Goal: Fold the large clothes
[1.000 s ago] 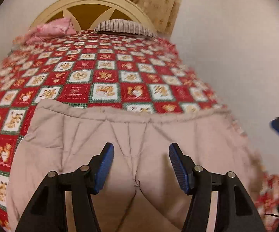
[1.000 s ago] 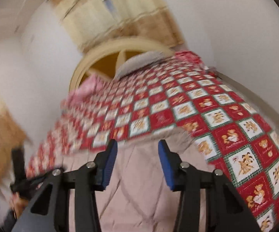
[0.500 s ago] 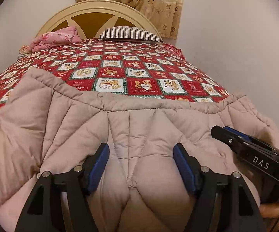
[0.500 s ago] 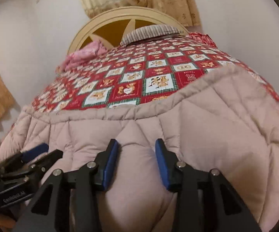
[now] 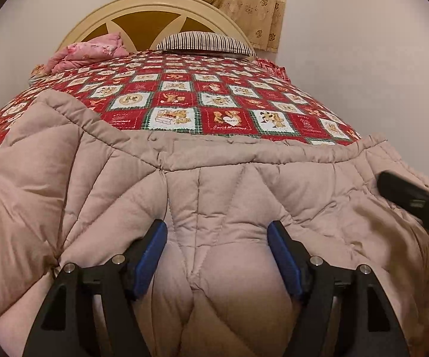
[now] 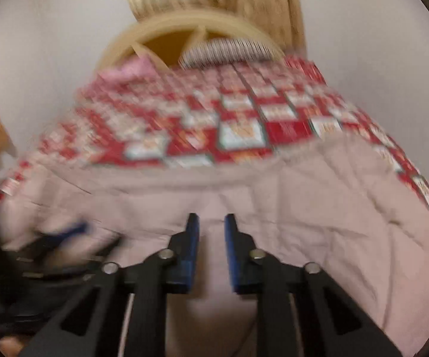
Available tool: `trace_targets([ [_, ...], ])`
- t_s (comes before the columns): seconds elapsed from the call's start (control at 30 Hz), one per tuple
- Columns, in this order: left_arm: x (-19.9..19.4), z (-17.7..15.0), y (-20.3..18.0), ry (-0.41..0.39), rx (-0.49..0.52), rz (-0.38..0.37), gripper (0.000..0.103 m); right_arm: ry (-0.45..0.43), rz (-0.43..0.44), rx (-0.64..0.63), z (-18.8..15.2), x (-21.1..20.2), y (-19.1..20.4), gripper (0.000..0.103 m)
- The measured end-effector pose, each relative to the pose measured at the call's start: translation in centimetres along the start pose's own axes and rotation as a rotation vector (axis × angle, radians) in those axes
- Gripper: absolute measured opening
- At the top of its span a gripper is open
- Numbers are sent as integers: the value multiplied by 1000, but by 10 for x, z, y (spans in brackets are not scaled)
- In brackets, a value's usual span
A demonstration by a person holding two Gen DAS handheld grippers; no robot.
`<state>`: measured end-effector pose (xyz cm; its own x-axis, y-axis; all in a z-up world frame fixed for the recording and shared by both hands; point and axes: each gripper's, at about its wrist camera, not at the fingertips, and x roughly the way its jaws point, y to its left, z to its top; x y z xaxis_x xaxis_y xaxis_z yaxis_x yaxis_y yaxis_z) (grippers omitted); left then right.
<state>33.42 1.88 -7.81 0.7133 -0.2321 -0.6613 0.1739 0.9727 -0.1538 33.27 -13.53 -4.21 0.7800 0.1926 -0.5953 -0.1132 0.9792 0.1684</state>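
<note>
Patchwork bed (image 5: 229, 101): left claw (image 5: 217, 235) spread around quilted coat (image 5: 214, 196); right claw (image 6: 211, 226) pinching it.

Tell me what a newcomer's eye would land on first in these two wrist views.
Probably the puffy beige quilted garment filling the near foreground, bulging between the left gripper's blue pads, with the right gripper narrowed around another fold. Behind it, the red patchwork bedspread with teddy-bear squares covers the bed up to the striped pillow and the cream arched headboard.
</note>
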Motion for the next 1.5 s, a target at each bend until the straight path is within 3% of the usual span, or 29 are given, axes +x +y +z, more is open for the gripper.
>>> trace_targets([
  [0.1, 0, 0, 0, 0, 4, 7, 71, -1, 29, -4, -5, -12, 18, 20],
  [0.2, -1, 0, 1, -2, 3, 20, 71, 97, 76, 71, -23, 17, 16, 18],
  [0.23, -1, 1, 1, -3, 1, 20, 71, 113, 79, 81, -30, 26, 14, 13],
  [0.47, -4, 1, 2, 7, -18, 11, 72, 112, 102, 100, -42, 43, 4, 6],
  [0.57, -34, 3, 9, 4, -65, -51, 72, 119, 87, 87, -42, 46, 6, 5],
  [0.7, -107, -3, 38, -147, -149, -51, 73, 118, 75, 76, -44, 46, 8, 5],
  [0.83, -147, -25, 100, -214, -362, -45, 77, 114, 84, 82, -44, 45, 6, 5],
  [0.93, -129, -35, 128, -147, -460, -93, 77, 112, 91, 88, -44, 46, 5, 5],
  [1.03, -95, -44, 134, -42, -492, -92, 77, 111, 96, 91, -44, 47, 5, 5],
  [1.13, -82, -46, 132, -11, -479, -83, 77, 109, 104, 96, -44, 46, 4, 5],
  [1.2, -92, -49, 138, -37, -518, -81, 77, 108, 105, 96, -44, 46, 3, 5],
  [1.27, -115, -53, 148, -146, -576, -70, 77, 109, 104, 97, -44, 47, 4, 5],
  [1.3, -121, -53, 153, -169, -576, -29, 77, 109, 105, 97, -44, 47, 3, 5],
  [1.37, -114, -51, 159, -130, -562, -3, 77, 109, 107, 99, -44, 47, 3, 5],
  [1.4, -103, -51, 164, -78, -569, -41, 77, 109, 109, 100, -43, 48, 4, 5],
  [1.43, -84, -55, 170, 5, -611, -136, 77, 109, 110, 101, -43, 48, 4, 5],
  [1.5, -60, -65, 176, 87, -688, -297, 78, 109, 109, 100, -43, 48, 4, 5],
])
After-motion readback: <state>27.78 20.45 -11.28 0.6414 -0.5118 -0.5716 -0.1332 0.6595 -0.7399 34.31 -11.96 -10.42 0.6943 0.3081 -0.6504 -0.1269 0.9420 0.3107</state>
